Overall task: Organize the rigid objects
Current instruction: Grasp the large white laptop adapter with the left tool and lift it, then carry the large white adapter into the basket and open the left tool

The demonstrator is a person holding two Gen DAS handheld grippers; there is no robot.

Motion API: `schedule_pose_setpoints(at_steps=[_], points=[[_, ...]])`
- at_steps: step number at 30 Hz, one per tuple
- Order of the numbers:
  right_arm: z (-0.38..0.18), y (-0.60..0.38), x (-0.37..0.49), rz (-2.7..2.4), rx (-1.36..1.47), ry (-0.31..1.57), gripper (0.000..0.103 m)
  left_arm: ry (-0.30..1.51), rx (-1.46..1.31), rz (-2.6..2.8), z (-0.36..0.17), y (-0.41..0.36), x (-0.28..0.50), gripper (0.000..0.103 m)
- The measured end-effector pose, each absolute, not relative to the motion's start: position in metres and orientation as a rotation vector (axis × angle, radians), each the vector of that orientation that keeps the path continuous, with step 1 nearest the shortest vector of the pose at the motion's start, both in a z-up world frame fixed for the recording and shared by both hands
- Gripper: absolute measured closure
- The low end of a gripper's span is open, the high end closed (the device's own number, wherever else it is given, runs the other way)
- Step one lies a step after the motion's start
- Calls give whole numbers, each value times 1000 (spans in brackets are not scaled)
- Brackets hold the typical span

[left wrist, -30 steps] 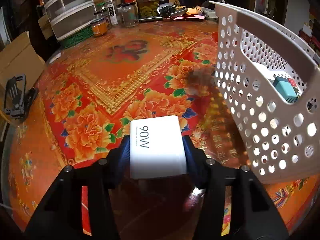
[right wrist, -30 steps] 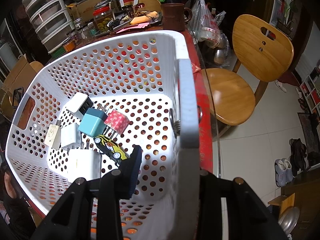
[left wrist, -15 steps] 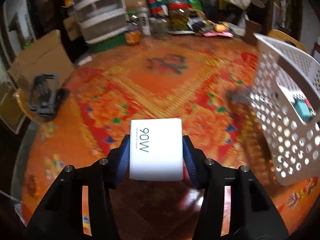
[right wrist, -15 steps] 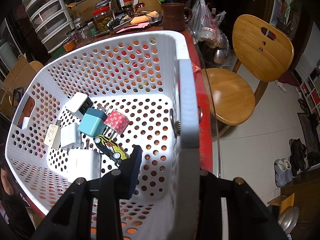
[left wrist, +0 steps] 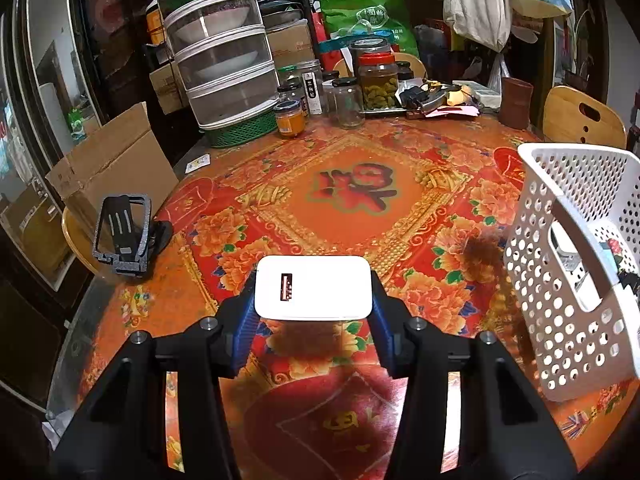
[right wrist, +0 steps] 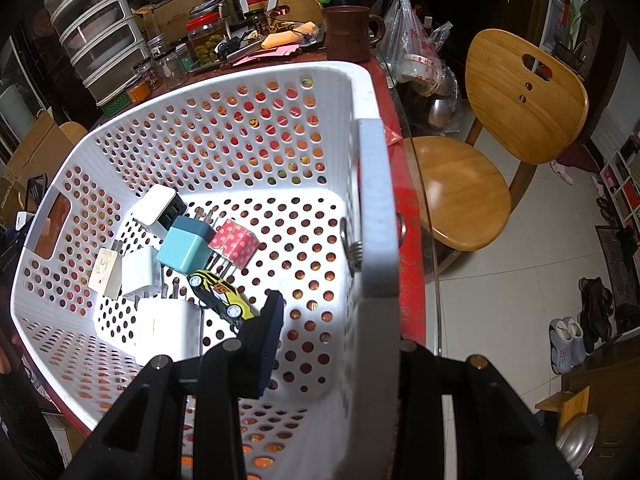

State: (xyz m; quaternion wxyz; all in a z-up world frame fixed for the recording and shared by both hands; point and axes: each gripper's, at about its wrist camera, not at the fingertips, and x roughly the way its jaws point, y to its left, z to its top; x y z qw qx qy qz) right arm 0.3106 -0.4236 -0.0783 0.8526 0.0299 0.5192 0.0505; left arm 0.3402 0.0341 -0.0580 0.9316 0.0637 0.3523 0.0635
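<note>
My left gripper [left wrist: 314,318] is shut on a white charger block [left wrist: 314,288], held above the red floral table [left wrist: 360,200]; its USB port faces the camera. The white perforated basket [left wrist: 568,304] stands to its right. In the right wrist view my right gripper [right wrist: 336,344] is shut on the basket's side wall [right wrist: 376,220], one finger inside and one outside. Inside the basket [right wrist: 248,148] lie several chargers: a teal one [right wrist: 186,246], a pink dotted one [right wrist: 234,242], white ones [right wrist: 168,328], and a yellow toy car [right wrist: 222,300].
A black phone stand [left wrist: 122,236] sits at the table's left edge by a cardboard box [left wrist: 112,168]. Jars [left wrist: 376,80], a stacked food cover [left wrist: 224,72] and clutter line the far side. Wooden chairs [right wrist: 500,136] stand beyond the basket, over a tiled floor.
The left gripper has risen and tilted up with the charger, so its port end now faces the camera instead of the labelled side, and more of the room shows. The right gripper and basket have stayed still.
</note>
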Motion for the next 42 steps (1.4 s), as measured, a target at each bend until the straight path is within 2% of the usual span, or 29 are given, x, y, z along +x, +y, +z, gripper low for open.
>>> schedule_pose_setpoints(at_steps=[10,24,42], points=[[-78,-424,310,106,63,1093,67,646,144,98,-22,5,334,56],[-78,-423,310,106,63,1093,67,569,234,-44,29,-95,334,56],[-79,-422,311,106,62,1094,67,600,342,-178,10,-196,329,56]])
